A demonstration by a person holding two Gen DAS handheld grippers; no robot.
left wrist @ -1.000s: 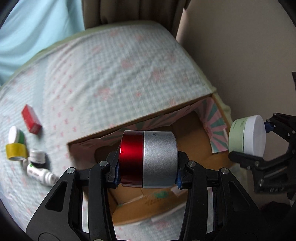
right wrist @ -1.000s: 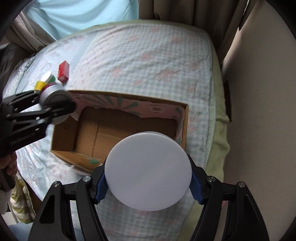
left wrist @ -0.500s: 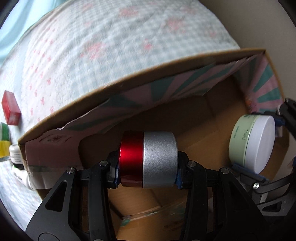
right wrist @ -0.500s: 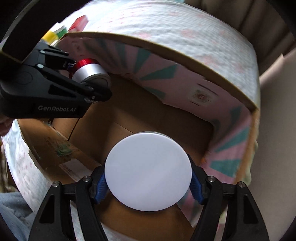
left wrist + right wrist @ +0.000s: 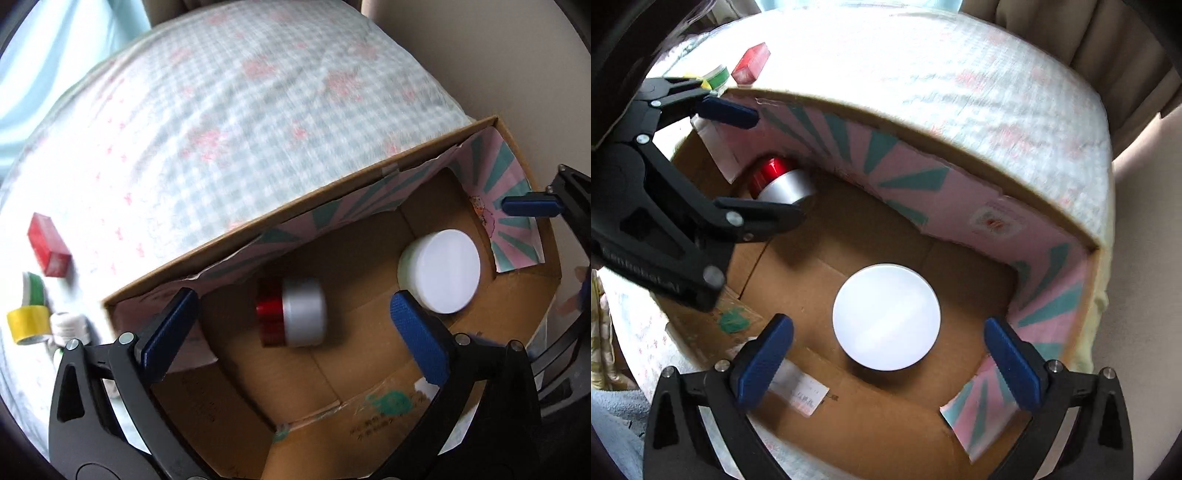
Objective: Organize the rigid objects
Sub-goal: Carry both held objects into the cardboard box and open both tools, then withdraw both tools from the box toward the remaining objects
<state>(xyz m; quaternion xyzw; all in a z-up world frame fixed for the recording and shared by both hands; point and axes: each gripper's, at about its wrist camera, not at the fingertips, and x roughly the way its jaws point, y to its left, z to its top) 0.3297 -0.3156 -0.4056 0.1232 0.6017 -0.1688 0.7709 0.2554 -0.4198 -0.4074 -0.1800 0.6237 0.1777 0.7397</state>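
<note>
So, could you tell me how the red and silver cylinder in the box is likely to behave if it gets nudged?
The red and silver cylinder lies on its curved side on the cardboard box floor, so it would probably roll. Its glossy, metallic-looking surface suggests it is rigid and perhaps slippery. It sits near the patterned wall, which may stop it going far that way.

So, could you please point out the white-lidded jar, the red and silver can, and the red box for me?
white-lidded jar (image 5: 886, 316), right wrist view, middle of its flat white lid.
red and silver can (image 5: 291, 316), left wrist view, on its side where red meets silver.
red box (image 5: 48, 244), left wrist view, its long top face.
</note>
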